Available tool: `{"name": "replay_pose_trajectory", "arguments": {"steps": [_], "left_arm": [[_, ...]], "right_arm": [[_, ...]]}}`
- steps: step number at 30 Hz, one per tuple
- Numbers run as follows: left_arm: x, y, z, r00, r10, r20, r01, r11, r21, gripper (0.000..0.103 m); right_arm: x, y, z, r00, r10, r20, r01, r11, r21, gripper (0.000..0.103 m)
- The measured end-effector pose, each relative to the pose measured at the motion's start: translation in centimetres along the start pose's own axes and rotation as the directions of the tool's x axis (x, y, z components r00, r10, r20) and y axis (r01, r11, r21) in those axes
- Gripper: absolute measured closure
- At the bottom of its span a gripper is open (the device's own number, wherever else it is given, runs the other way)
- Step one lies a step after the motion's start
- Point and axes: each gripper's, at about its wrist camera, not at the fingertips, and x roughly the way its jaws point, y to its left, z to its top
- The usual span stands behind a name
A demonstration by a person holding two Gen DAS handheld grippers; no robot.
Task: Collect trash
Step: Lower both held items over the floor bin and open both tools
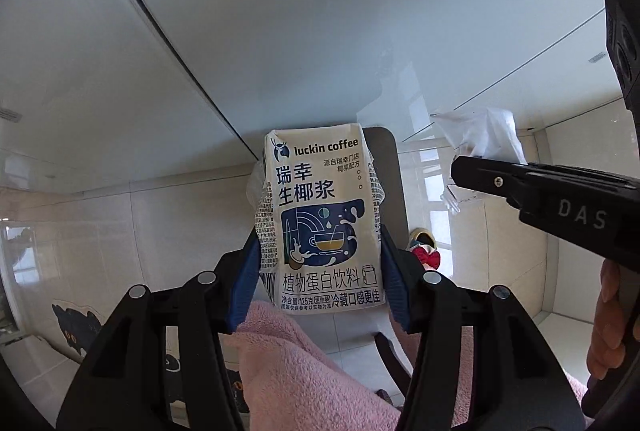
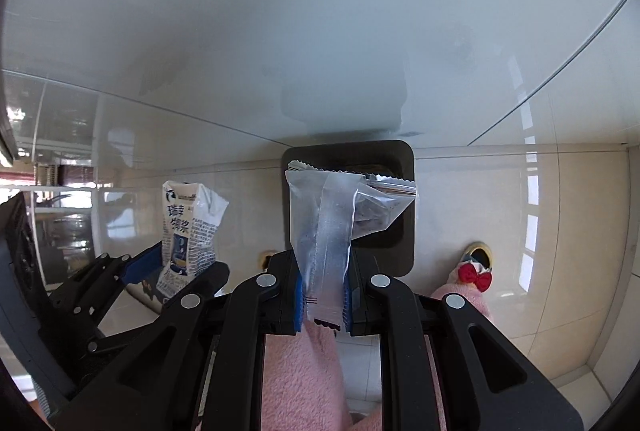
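Observation:
My left gripper is shut on a crumpled cream and navy Luckin Coffee coconut milk carton, held upright over the floor. The carton also shows at the left of the right wrist view. My right gripper is shut on a clear plastic wrapper with a zigzag edge, held just above a dark square trash bin on the floor. In the left wrist view the wrapper and right gripper body sit at the right, and the bin lies behind the carton.
A white glossy table top fills the upper part of both views, its edge just behind the bin. Beige floor tiles lie below. Pink fleece legs and a slipper with a red bow are close under the grippers.

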Motion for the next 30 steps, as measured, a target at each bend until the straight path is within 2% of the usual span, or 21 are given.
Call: {"name": "replay_pose_trajectory", "arguments": {"steps": [2, 5, 8, 12, 17, 18, 19, 21, 22, 25, 27, 30], "left_arm": [[1.6, 0.4, 0.1, 1.0, -0.004, -0.005, 0.004, 1.0, -0.009, 0.051], [3.2, 0.5, 0.7, 1.0, 0.007, -0.019, -0.007, 1.0, -0.012, 0.051], [4.0, 0.3, 0.8, 1.0, -0.002, -0.024, 0.001, 1.0, -0.003, 0.051], [4.7, 0.3, 1.0, 0.999, -0.016, -0.032, 0.016, 1.0, -0.007, 0.051], [4.2, 1.3, 0.7, 0.998, -0.043, -0.045, 0.043, 0.999, -0.003, 0.05], [4.1, 1.4, 0.7, 0.998, -0.048, -0.048, 0.048, 0.999, -0.001, 0.048], [3.9, 1.6, 0.7, 0.998, -0.049, -0.047, 0.049, 0.999, -0.001, 0.048], [3.8, 1.6, 0.7, 0.998, -0.046, -0.041, 0.045, 0.999, -0.008, 0.042], [3.7, 1.6, 0.7, 0.998, -0.044, -0.039, 0.043, 0.999, -0.014, 0.041], [3.3, 1.9, 0.7, 0.999, -0.043, -0.03, 0.042, 0.999, -0.033, 0.026], [2.8, 2.1, 0.5, 0.999, -0.033, -0.021, 0.033, 0.999, -0.039, 0.018], [1.6, 2.3, 0.1, 0.999, -0.035, -0.016, 0.035, 0.998, -0.054, 0.011]], "right_arm": [[2.0, -0.7, 0.1, 1.0, 0.009, -0.008, -0.009, 1.0, 0.026, 0.088], [4.4, -0.9, 0.4, 0.999, -0.03, -0.018, 0.03, 0.999, 0.027, 0.088], [6.0, -1.1, 1.0, 0.999, -0.035, -0.038, 0.037, 0.998, 0.043, 0.088], [6.9, -1.0, 1.3, 0.997, -0.013, -0.074, 0.019, 0.997, 0.08, 0.086], [6.6, -1.1, 1.9, 0.998, 0.003, -0.07, 0.007, 0.99, 0.142, 0.084], [6.7, -1.3, 2.0, 0.997, 0.005, -0.072, 0.006, 0.989, 0.15, 0.08], [6.6, -1.3, 2.1, 0.997, 0.014, -0.077, -0.001, 0.987, 0.158, 0.068], [6.5, -1.2, 2.4, 0.997, 0.022, -0.07, -0.01, 0.986, 0.167, 0.052], [6.4, -1.1, 2.5, 0.998, 0.018, -0.067, -0.007, 0.986, 0.165, 0.052], [6.2, -1.1, 2.7, 0.998, 0.005, -0.063, 0.006, 0.986, 0.165, 0.05], [5.8, -1.3, 2.8, 0.998, 0.002, -0.061, 0.009, 0.986, 0.167, 0.044], [4.3, -1.3, 2.7, 0.999, -0.005, -0.046, 0.013, 0.986, 0.164, 0.031]]}}
